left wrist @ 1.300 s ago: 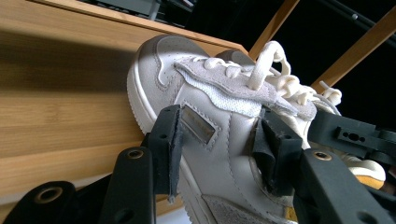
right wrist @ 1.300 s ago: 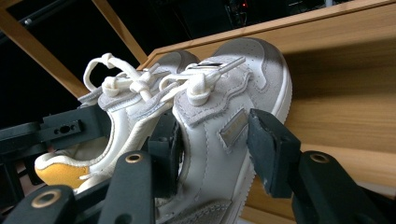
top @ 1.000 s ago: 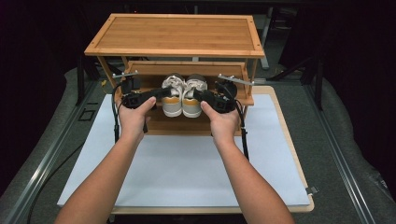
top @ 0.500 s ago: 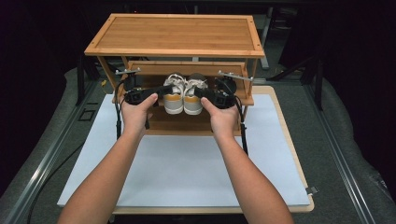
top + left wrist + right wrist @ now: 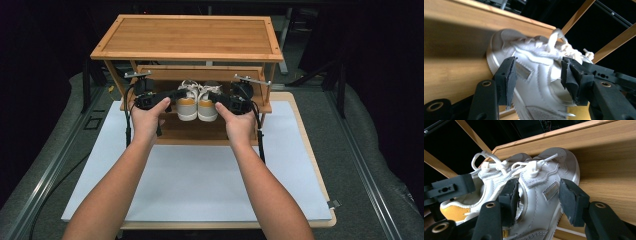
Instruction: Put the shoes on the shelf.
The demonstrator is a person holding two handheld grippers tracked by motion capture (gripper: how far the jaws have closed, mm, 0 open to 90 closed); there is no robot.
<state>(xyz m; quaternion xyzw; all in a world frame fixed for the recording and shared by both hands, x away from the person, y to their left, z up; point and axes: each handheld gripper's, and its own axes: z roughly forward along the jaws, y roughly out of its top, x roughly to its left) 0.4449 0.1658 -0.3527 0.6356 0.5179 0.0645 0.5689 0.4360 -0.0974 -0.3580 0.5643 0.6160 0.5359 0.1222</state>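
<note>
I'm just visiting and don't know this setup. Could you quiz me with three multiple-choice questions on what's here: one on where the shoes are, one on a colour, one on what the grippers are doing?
1. Where are the shoes?
A. on top of the wooden rack
B. on the rack's lower shelf, under its top board
C. on the white mat

2. What colour are the heel patches?
A. yellow-orange
B. blue
C. green

3. How do the two grippers stand?
A. both lying on the mat
B. both clamped on the rack's legs
C. one at each shoe, jaws apart around its side

Answers: 1 B, the pair sits beneath the top board of the wooden rack. 2 A, the high view shows yellow-orange heels. 3 C, the left gripper and right gripper each straddle a shoe's upper with a gap visible.
</note>
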